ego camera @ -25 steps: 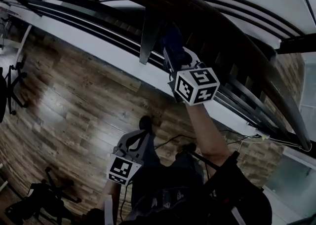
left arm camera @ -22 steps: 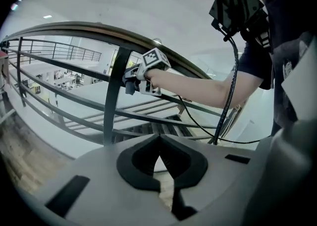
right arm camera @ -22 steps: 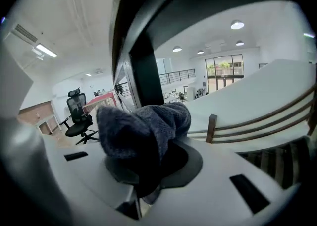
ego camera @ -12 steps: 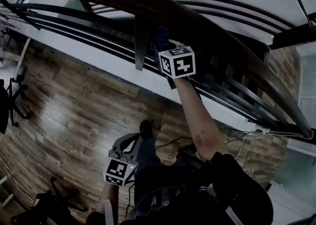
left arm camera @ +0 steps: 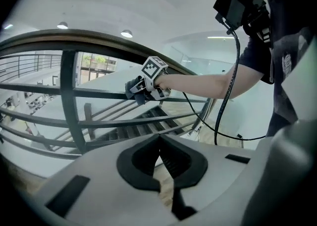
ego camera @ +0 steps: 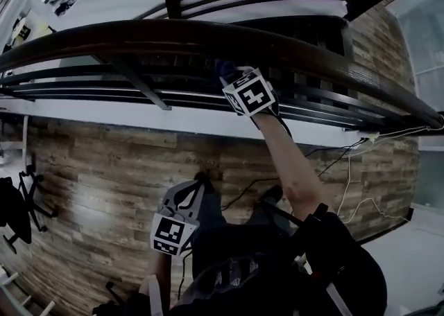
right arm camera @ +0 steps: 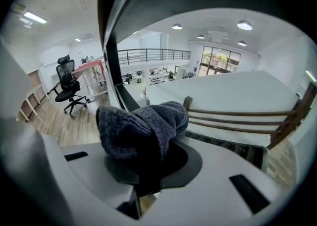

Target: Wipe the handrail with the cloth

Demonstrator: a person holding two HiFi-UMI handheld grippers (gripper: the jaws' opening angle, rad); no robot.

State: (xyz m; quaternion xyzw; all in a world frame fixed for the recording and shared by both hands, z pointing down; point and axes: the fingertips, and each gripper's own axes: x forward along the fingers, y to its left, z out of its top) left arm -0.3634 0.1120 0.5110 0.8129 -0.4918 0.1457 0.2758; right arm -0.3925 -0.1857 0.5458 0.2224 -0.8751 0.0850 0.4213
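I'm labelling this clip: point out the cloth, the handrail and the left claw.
cloth (right arm camera: 142,123): right gripper view, on the knitted bunch.
handrail (ego camera: 173,34): head view, on the dark top rail.
left claw (left arm camera: 159,141): left gripper view, where its shut tips meet.

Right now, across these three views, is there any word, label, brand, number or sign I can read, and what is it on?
No readable text in any view.
Upper marker cube: black-and-white square patterns only, no letters or digits.
Lower marker cube: the same, patterns only.
Shirt print: a pale mark, too blurred to read.
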